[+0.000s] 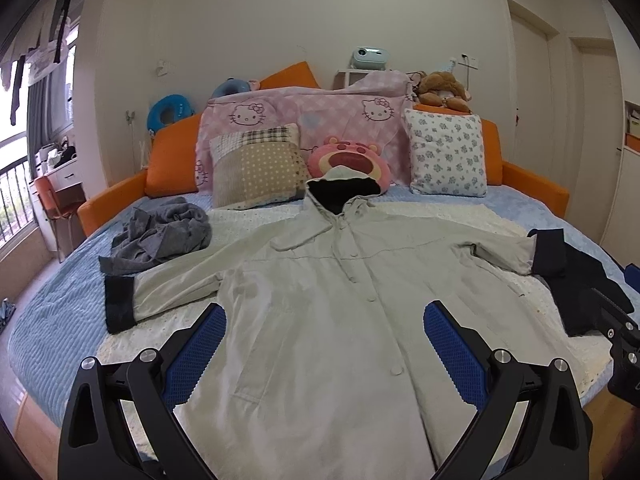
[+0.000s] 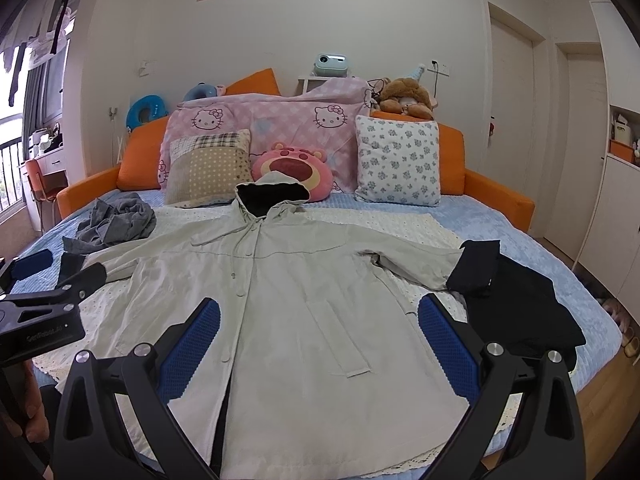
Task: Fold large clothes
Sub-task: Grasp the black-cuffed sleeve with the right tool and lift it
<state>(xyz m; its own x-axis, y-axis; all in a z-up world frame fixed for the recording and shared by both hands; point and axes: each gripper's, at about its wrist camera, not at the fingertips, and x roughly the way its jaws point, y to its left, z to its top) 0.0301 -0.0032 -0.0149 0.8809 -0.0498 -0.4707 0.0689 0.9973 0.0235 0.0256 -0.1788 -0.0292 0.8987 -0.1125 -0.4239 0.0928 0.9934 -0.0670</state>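
Observation:
A large pale grey-green hooded coat (image 1: 320,312) lies flat and face up on the bed, sleeves spread, dark cuffs turned back; it also fills the right wrist view (image 2: 304,300). My left gripper (image 1: 325,322) hovers open and empty above the coat's lower front, blue pads wide apart. My right gripper (image 2: 319,318) hovers open and empty above the coat's lower right front. The left gripper also shows at the left edge of the right wrist view (image 2: 56,272), and part of the right gripper at the right edge of the left wrist view (image 1: 618,320).
A crumpled grey garment (image 1: 160,234) lies at the bed's left. A dark garment (image 1: 580,292) lies by the right sleeve. Pillows (image 1: 256,166), a pink plush (image 1: 348,160) and a Hello Kitty quilt (image 1: 304,116) line the orange headboard. The bed's front edge is near me.

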